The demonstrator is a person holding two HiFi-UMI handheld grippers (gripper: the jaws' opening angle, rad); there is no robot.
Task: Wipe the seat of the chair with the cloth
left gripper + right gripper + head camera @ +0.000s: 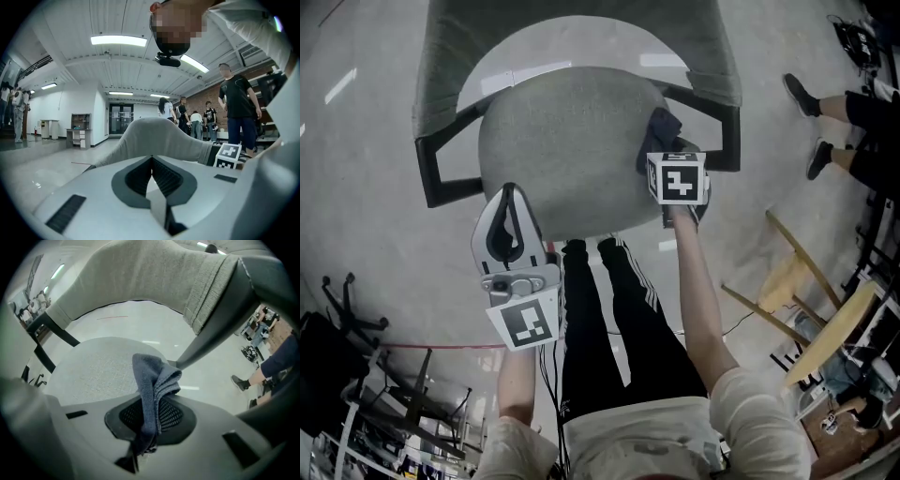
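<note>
Looks like the wipe is just getting going. The right tool is clamped tight on the one dark blue folded cloth, at the right edge of the single round grey fabric chair seat. The left tool has its jaws pressed together with nothing in them, by the front edge. Next move, I'd guess, is to press down and sweep left.

Bunched cloth (dark) over grey seat
</note>
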